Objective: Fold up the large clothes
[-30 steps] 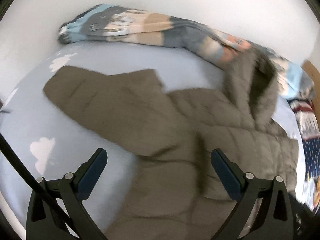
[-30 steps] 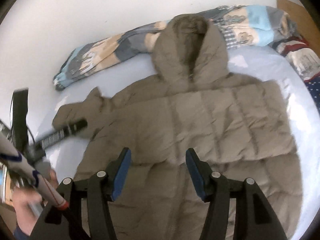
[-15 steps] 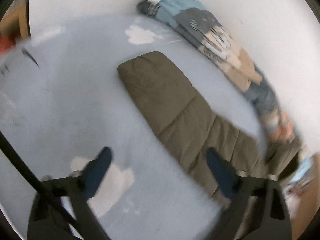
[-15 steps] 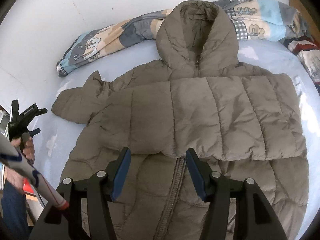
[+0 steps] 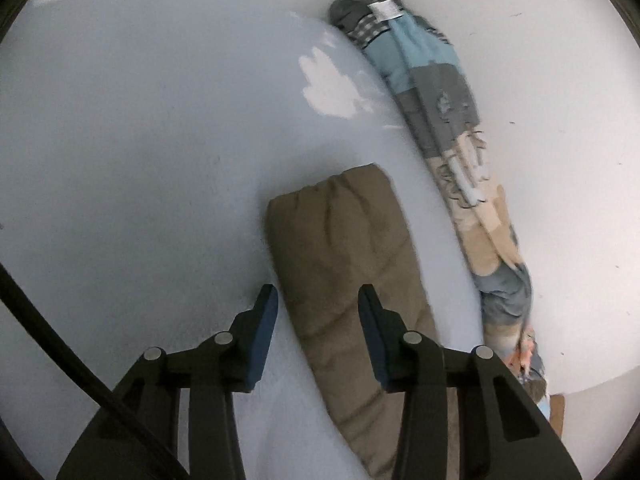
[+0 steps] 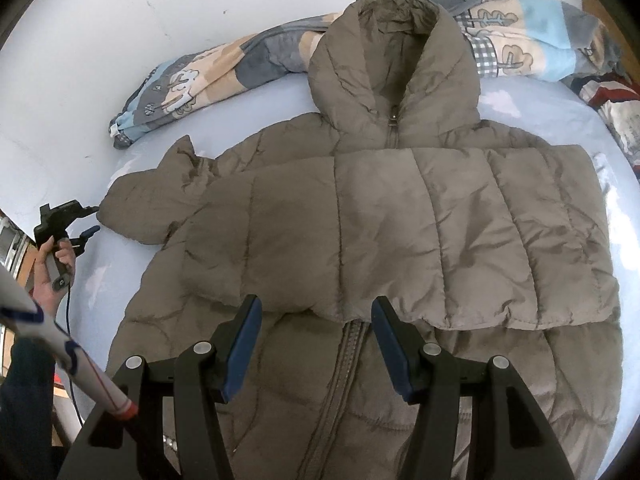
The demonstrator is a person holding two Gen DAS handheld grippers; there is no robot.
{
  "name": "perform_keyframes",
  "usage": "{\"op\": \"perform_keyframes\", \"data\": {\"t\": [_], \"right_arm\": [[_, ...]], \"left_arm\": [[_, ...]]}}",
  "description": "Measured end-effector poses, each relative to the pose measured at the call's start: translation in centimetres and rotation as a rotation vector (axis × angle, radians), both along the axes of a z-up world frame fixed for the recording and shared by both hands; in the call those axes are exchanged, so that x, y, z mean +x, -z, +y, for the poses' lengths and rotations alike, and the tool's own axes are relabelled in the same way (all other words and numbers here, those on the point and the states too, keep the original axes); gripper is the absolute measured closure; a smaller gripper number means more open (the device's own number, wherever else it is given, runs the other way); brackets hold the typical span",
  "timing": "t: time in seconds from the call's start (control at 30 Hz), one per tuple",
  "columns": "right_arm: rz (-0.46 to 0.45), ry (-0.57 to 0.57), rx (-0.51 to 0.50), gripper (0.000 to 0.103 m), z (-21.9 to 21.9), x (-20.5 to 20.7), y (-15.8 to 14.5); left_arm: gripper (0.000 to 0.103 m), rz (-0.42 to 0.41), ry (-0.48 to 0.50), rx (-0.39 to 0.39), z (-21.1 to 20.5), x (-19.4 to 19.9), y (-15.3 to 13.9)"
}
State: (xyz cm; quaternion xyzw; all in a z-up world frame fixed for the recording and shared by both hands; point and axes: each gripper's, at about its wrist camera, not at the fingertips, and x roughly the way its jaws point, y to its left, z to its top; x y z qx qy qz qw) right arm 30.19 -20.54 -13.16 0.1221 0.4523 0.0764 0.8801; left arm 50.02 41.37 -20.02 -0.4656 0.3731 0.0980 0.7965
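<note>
A brown hooded puffer jacket (image 6: 400, 220) lies front up on the pale blue bed sheet (image 6: 280, 108). One sleeve is folded across its chest, and the zipper runs down the middle. My right gripper (image 6: 316, 312) is open and hovers above the folded sleeve's lower edge. The other sleeve (image 5: 340, 248) stretches out to the left. My left gripper (image 5: 316, 300) is open with its jaws astride that sleeve's near edge, short of the cuff. It also shows in the right wrist view (image 6: 86, 226), held in a hand beside the cuff.
A rolled patterned quilt (image 6: 224, 76) lies along the white wall behind the jacket; it also shows in the left wrist view (image 5: 448, 128). More bedding (image 6: 604, 96) is piled at the right. The sheet (image 5: 140, 140) spreads left of the sleeve.
My left gripper has swung from over the jacket body out to the sleeve's cuff end and narrowed its jaws. My right gripper has held still above the folded sleeve.
</note>
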Motion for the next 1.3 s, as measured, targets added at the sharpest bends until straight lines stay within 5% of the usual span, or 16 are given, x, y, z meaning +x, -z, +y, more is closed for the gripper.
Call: {"op": "perform_keyframes", "data": {"t": [0.17, 0.23, 0.37, 0.57, 0.67, 0.77, 0.93, 1.07, 1.17, 1.23, 1.3], "right_arm": [[0.006, 0.011, 0.007, 0.042, -0.3, 0.5, 0.5], [0.001, 0.014, 0.007, 0.042, -0.4, 0.6, 0.5], [-0.008, 0.036, 0.020, 0.042, -1.1, 0.5, 0.2], [-0.085, 0.112, 0.054, 0.042, -3.3, -0.7, -2.3], [-0.131, 0.176, 0.077, 0.042, -5.3, -1.5, -3.6], [-0.175, 0.263, 0.103, 0.042, -7.9, -2.3, -4.9], [-0.217, 0.402, 0.187, 0.042, -12.8, -3.8, -6.3], [-0.230, 0.473, 0.238, 0.041, -15.9, -5.2, -6.7], [-0.217, 0.476, 0.285, 0.041, -17.3, -5.8, -6.6], [-0.212, 0.477, 0.310, 0.039, -18.1, -6.0, -6.6], [-0.194, 0.459, 0.356, 0.033, -18.4, -5.9, -6.3]], "left_arm": [[0.063, -0.037, -0.046, 0.009, -0.9, 0.9, 0.8], [0.087, -0.074, -0.047, 0.032, -1.5, 0.7, 0.1], [0.090, -0.133, -0.015, 0.128, -3.9, 0.3, -4.3], [0.090, -0.302, 0.192, 0.246, -12.3, -1.5, -15.1], [0.090, -0.387, 0.356, 0.328, -20.8, -3.9, -20.7], [0.090, -0.413, 0.521, 0.347, -29.0, -6.9, -22.6], [0.090, -0.378, 0.829, 0.370, -44.0, -12.8, -19.1], [0.089, -0.177, 1.017, 0.464, -53.6, -14.0, -10.6], [0.089, -0.039, 1.078, 0.538, -56.7, -14.0, -5.2], [0.085, -0.057, 1.082, 0.595, -57.6, -14.7, -6.3], [0.065, -0.067, 1.107, 0.538, -57.4, -15.2, -8.5]]}}
